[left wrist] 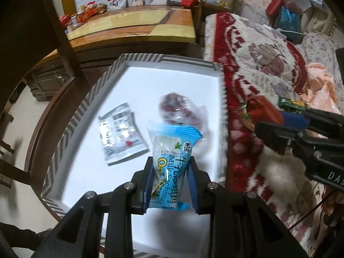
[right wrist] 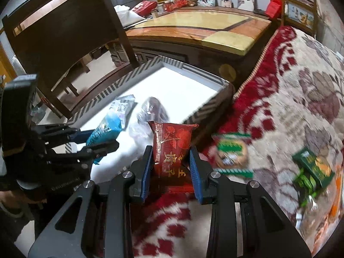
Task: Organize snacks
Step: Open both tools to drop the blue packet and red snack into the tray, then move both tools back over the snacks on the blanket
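Observation:
My left gripper [left wrist: 171,167] is shut on a light blue milk sachima packet [left wrist: 169,148], held above the white floor of a striped-rimmed box [left wrist: 71,126]. Inside the box lie a silver packet [left wrist: 120,133] and a clear bag of dark red snacks [left wrist: 180,109]. My right gripper [right wrist: 171,157] is shut on a red snack packet [right wrist: 172,148], hovering over the patterned blanket beside the box's right wall [right wrist: 206,109]. The right wrist view also shows the left gripper [right wrist: 101,139] with the blue packet [right wrist: 105,131] over the box.
Green snack packets [right wrist: 232,152] [right wrist: 311,169] lie on the red and cream blanket [right wrist: 301,86] to the right. A dark wooden chair [right wrist: 71,36] stands left of the box. A wooden table [right wrist: 193,28] stretches behind it.

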Action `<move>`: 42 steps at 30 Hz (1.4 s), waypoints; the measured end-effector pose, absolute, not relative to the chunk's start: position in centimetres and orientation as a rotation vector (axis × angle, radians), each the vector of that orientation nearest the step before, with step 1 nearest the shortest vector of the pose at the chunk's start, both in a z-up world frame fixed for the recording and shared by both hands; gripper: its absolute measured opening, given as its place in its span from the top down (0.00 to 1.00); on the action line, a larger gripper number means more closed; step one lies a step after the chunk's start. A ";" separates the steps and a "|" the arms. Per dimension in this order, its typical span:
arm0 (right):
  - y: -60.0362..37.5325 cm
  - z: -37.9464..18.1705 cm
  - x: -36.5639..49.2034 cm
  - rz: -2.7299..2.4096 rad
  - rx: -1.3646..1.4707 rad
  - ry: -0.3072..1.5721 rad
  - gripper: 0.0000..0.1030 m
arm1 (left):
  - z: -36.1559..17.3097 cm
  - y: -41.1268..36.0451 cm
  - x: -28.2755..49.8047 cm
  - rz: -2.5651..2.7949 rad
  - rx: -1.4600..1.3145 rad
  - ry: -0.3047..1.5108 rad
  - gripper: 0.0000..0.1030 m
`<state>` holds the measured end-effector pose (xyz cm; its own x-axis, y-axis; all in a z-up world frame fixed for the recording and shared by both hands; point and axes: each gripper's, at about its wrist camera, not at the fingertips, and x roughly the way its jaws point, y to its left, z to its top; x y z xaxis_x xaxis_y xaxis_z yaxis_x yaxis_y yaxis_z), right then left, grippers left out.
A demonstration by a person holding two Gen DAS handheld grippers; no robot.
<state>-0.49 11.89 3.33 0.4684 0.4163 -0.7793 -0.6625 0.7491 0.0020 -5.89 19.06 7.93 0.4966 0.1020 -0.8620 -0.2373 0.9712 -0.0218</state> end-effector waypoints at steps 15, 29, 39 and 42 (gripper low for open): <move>19.7 -0.1 2.4 0.762 -0.356 0.958 0.69 | 6.5 23.5 -6.0 0.278 -0.160 1.071 0.69; 19.6 -0.8 0.9 0.870 -0.329 1.006 0.66 | 6.7 24.9 -6.5 0.362 -0.198 1.054 0.31; 10.5 4.7 0.1 0.723 -0.173 0.879 0.66 | 10.0 19.8 -6.1 0.318 -0.150 0.988 0.22; 7.4 8.8 1.7 0.607 -0.183 0.800 0.66 | 11.7 17.3 -4.9 0.272 -0.151 0.946 0.18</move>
<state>1.69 7.42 8.80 0.5382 0.4400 -0.7189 -0.5739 0.8160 0.0697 -4.92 17.32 11.67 0.5539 0.1636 -0.8163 -0.2951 0.9554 -0.0088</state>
